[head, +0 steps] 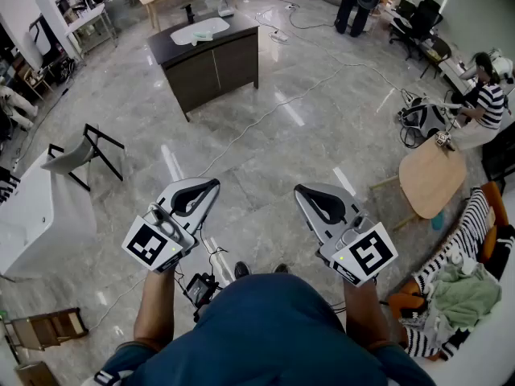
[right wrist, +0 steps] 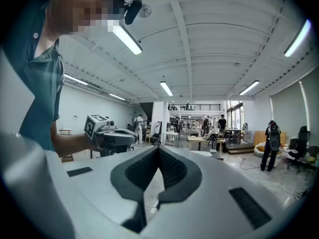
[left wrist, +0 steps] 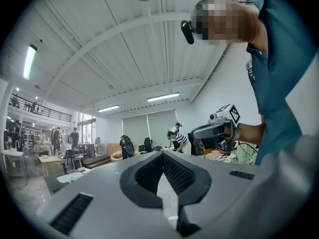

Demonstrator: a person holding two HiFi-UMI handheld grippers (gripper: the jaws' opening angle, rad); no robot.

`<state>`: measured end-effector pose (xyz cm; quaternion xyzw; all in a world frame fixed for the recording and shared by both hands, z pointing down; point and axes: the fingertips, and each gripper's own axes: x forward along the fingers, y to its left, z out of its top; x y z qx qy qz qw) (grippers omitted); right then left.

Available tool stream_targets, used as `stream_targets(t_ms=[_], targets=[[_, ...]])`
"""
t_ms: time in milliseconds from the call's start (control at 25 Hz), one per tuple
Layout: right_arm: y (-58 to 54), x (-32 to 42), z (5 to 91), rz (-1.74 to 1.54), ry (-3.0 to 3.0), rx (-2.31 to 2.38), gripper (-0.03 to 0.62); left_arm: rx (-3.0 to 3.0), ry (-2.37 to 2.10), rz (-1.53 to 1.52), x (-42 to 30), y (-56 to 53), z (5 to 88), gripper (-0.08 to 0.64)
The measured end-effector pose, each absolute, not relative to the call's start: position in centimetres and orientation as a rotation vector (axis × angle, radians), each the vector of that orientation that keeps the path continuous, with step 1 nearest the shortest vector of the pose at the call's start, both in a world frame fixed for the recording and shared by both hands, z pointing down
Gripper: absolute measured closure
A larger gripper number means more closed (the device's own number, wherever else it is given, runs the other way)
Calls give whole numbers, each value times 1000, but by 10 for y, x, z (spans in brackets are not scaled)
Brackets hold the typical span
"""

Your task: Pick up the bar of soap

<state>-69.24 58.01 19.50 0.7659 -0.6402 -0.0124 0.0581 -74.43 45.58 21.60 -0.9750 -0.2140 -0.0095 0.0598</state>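
No bar of soap can be made out in any view. In the head view I hold both grippers at waist height over the grey marble floor, pointing forward. My left gripper (head: 211, 185) has its jaws closed tip to tip with nothing between them, and so does my right gripper (head: 299, 190). In the left gripper view the left gripper's (left wrist: 162, 153) tips meet against the room, with the right gripper (left wrist: 214, 131) beside it. The right gripper view shows the right gripper's (right wrist: 158, 147) tips touching and the left gripper (right wrist: 112, 136) to its left.
A dark cabinet (head: 211, 63) with a white basin (head: 199, 30) on top stands far ahead. A folding chair (head: 84, 155) and a white counter (head: 32, 215) are at the left. At the right are a round wooden table (head: 433, 179), a seated person (head: 483, 103) and a clothes pile (head: 459, 288).
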Motion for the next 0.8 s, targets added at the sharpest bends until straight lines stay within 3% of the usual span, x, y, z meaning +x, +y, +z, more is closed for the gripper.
stream_targets(t_ms=[800], targets=[[599,-683,202,-1,-1958,2364,577,-2951,-629,-40,-739,472,218,558]])
